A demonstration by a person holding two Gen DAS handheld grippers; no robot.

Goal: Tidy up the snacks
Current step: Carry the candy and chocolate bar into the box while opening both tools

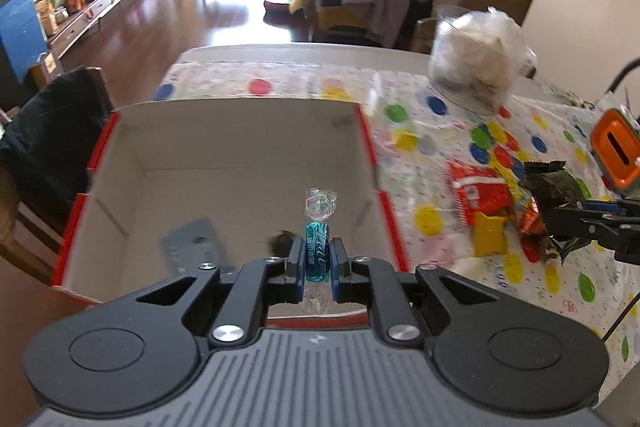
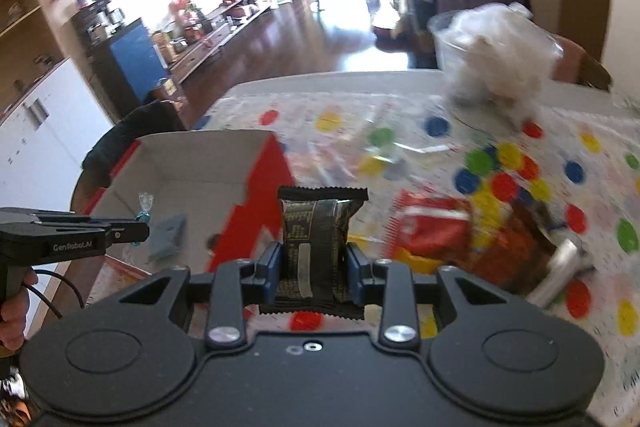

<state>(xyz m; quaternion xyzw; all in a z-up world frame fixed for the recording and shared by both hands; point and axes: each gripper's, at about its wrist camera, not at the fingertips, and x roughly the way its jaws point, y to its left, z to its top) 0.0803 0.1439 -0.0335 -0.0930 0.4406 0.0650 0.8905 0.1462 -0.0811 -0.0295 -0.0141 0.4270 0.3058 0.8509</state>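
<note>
My left gripper point(image 1: 317, 254) is shut on a teal wrapped candy point(image 1: 317, 255) with clear twisted ends, held above the open cardboard box point(image 1: 240, 131) with red edges. The box holds a grey flat packet point(image 1: 188, 243) and a small dark item point(image 1: 282, 242). My right gripper point(image 2: 314, 259) is shut on a black and gold snack packet point(image 2: 316, 227), held above the table beside the box point(image 2: 192, 163). The left gripper point(image 2: 132, 231) with its candy also shows in the right wrist view. The right gripper point(image 1: 568, 219) shows at the right in the left wrist view.
A pile of snacks with a red packet point(image 1: 476, 191) and a yellow piece point(image 1: 490, 233) lies on the dotted tablecloth point(image 1: 440, 131) right of the box. A clear tub of white stuff point(image 1: 476, 55) stands at the back right. A dark-draped chair point(image 1: 52, 131) is left of the table.
</note>
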